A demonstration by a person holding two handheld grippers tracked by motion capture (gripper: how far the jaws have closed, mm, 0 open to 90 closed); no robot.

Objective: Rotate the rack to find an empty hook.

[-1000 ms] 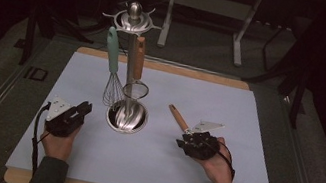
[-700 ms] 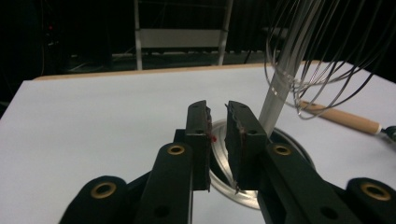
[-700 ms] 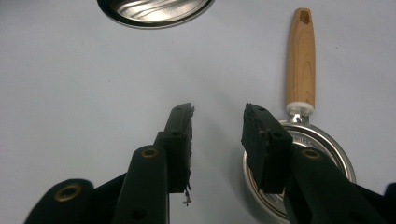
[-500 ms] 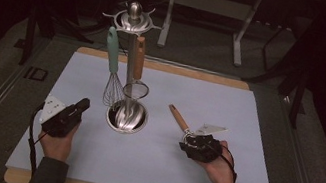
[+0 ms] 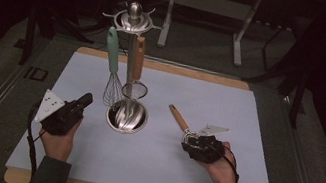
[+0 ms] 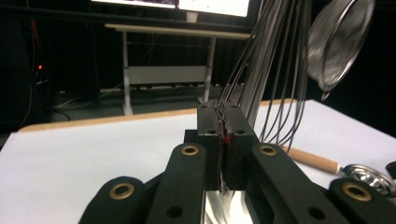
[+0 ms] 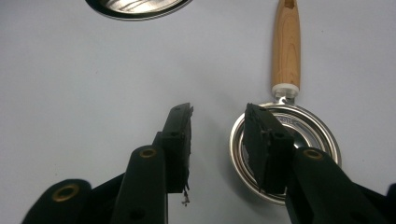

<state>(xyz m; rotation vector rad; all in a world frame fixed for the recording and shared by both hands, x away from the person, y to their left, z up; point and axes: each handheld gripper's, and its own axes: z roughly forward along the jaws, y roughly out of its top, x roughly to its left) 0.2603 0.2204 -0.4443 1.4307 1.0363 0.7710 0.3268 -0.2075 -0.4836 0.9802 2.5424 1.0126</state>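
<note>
1. Judging from the layout, the job looked like hanging utensils on the rack (image 5: 134, 18): a whisk (image 5: 112, 75) and a strainer (image 5: 136, 74) already hung there, while a wooden-handled sieve (image 5: 181, 124) lay flat on the bench (image 5: 254, 138), not yet lifted.
2. The right claw (image 7: 217, 135) stood with its jaws apart, one jaw over the sieve's metal rim and the other over bare mat, gripping nothing.
3. The left claw (image 6: 226, 140) had its jaws pressed together with nothing between them, resting close beside the rack's round base (image 5: 127, 115), with the whisk wires just ahead.
4. What remained, as I read it, was to close on the sieve, raise it, and hook it on the rack.
5. Room was generous: the mat lay bare on the right and toward the near edge, and the sieve sat well apart from every edge. The tight spot was around the rack, where hanging utensils crowded the post.
</note>
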